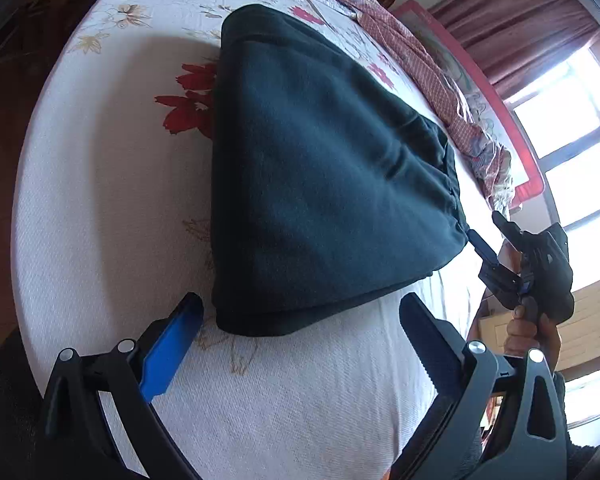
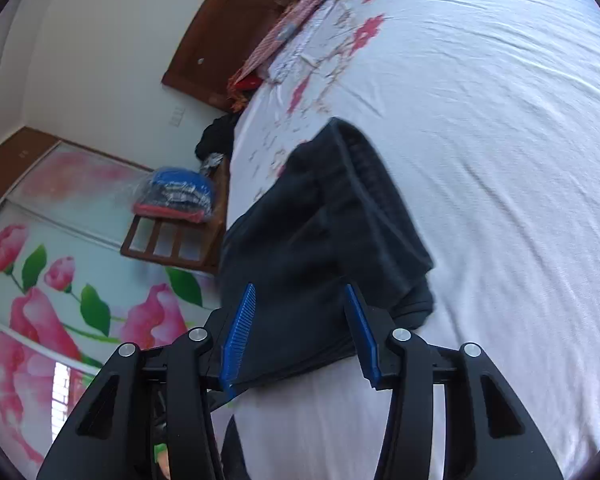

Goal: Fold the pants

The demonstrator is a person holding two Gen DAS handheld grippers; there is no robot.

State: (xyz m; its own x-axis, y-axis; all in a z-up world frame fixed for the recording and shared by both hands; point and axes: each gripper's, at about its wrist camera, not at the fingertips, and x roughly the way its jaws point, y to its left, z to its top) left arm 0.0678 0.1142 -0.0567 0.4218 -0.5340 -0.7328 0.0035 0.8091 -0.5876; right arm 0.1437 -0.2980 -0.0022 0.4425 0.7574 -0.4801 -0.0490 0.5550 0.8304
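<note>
Dark teal pants (image 1: 320, 168) lie folded into a thick pad on a white flowered bed sheet (image 1: 100, 220). My left gripper (image 1: 300, 304) stands open and wide just short of the pants' near edge, with nothing held. At the pants' right corner is my right gripper (image 1: 488, 228), held by a hand (image 1: 528, 332); a gap shows between its fingers, and the lower one touches the corner. In the right wrist view the pants (image 2: 332, 232) fill the space between the right gripper's (image 2: 300, 286) blue pads (image 2: 240, 328), which do not visibly press on the fabric.
A pink checked cloth (image 1: 400, 40) lies along the bed's far side, by a bright window (image 1: 572, 140). The right wrist view shows a wooden headboard (image 2: 228, 32), a chair with bagged clothes (image 2: 176, 196) beside the bed, and a flower-printed wardrobe (image 2: 40, 280).
</note>
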